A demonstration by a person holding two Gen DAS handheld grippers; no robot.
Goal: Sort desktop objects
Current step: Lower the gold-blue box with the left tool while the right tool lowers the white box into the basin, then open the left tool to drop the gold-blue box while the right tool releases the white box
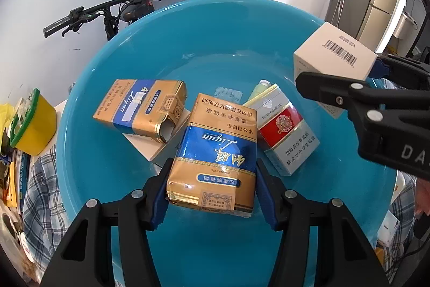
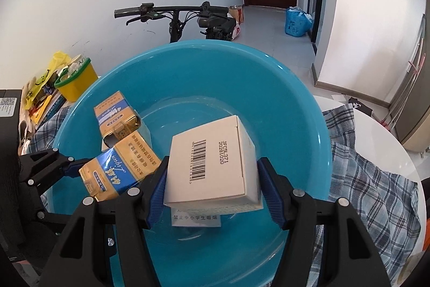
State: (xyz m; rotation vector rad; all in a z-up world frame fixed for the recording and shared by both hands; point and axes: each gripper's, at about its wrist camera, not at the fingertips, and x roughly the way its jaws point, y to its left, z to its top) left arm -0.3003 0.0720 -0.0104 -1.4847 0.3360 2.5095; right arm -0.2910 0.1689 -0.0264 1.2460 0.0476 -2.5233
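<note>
Yellow tub far left on the checked cloth. Blue basin in the middle. Inside: opened gold pack lying on a flat white box, red-and-grey pack further right. Left gripper clamped on a gold-and-blue pack, held over the basin. Right gripper closed on a white barcode box, also above the basin, just right of the held pack.

Black fingers, blue pads, silver screws.
</note>
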